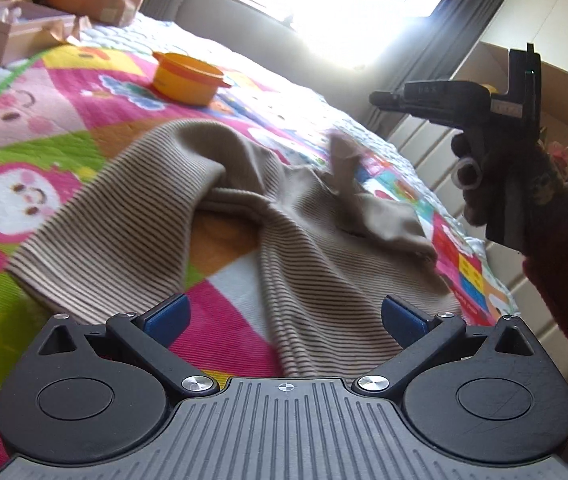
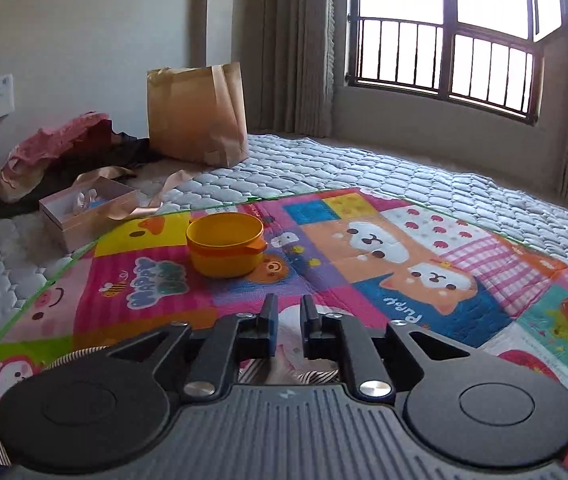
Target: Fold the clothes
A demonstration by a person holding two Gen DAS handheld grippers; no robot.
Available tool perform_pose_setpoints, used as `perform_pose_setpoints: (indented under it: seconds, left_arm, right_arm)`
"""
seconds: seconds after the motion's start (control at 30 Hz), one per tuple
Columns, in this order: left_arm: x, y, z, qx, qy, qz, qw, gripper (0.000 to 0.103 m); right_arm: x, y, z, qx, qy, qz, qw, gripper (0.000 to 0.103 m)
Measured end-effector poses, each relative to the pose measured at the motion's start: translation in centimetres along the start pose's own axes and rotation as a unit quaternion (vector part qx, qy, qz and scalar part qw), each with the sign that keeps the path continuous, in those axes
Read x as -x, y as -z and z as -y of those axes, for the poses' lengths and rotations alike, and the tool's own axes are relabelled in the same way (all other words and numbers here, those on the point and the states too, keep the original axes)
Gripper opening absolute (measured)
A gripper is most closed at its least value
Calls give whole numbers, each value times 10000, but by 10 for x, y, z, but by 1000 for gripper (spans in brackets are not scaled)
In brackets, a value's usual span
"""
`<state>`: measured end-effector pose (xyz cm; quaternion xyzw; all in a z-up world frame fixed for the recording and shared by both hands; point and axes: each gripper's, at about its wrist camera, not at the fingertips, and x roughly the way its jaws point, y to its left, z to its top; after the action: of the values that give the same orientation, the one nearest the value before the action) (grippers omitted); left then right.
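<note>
**A:** Hand-held gripper on the left (image 1: 284, 316) had its blue pads spread wide with nothing between them, poised just above the striped garment (image 1: 284, 248). How did the right hand-held gripper (image 2: 286, 326) stand?

**B:** Its fingers were nearly together, only a narrow gap left, and I saw no cloth pinched there. In the left wrist view it was held up in the air at the right, a hand (image 1: 480, 184) wrapped round its grip, well clear of the garment.

**A:** And the garment itself?

**B:** It lay crumpled on the play mat (image 1: 56, 120) over the bed, one broad tube of fabric reaching to the left, a bunched plain-beige part rucked up towards the far side. It was neither flat nor folded.

**A:** How would it handle?

**B:** I judged it light, soft and stretchy: a fine ribbed knit in thin brown-and-cream stripes, limp enough to sag from any pinch. A hem or seam edge seemed the best hold, since loose middle cloth would simply bunch.

**A:** Anything near it?

**B:** A round orange plastic bowl (image 2: 225, 244), smooth and rigid, stood further back on the mat. Beyond were an open pink cardboard box (image 2: 84, 216) and a creased brown paper bag (image 2: 196, 114) on the quilted mattress (image 2: 364, 168).
</note>
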<state>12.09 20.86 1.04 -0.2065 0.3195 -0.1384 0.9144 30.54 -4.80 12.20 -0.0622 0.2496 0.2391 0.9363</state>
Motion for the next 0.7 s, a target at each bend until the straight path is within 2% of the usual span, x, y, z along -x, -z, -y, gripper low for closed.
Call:
perform_pose_setpoints:
  seconds: [0.03,0.1,0.2,0.33,0.4,0.43,0.53,0.6,0.67,0.7]
  left_arm:
    - [5,0,-2,-106,-67,16,9999,103]
    - [13,-1,-7,-240,-192,42,9995,103]
    - [22,-1,-18,-144,-348,58,9993,103]
    - [31,1,-33,214,-535,131,9983,103]
    - [33,1,-41,444,-641,114,9969,103]
    - [33,1,-45,568,-663,85,9961,103]
    - [33,4,-53,911,-675,-16,9936,102]
    - [30,6,-55,1042,-733,-7,9918,101]
    - [26,6,-56,1108,-828,4,9904,101]
    - [22,3,-54,1056,-923,13,9901,101]
  right_arm:
    - [4,3,4,-75,-3,20,10000,29]
    - [17,13,17,-244,16,28,9997,52]
    - [36,42,42,-607,62,-96,9981,66]
    - [66,103,66,-1249,-29,-367,9915,84]
    - [81,137,70,-1310,-120,-434,9904,100]
    - [86,152,71,-1283,-99,-456,9906,103]
    - [93,199,72,-1251,112,-597,9903,103]
    - [93,223,77,-1456,185,-507,9879,103]
    - [98,222,81,-1627,87,-340,9860,103]
    - [96,222,82,-1660,85,-394,9853,103]
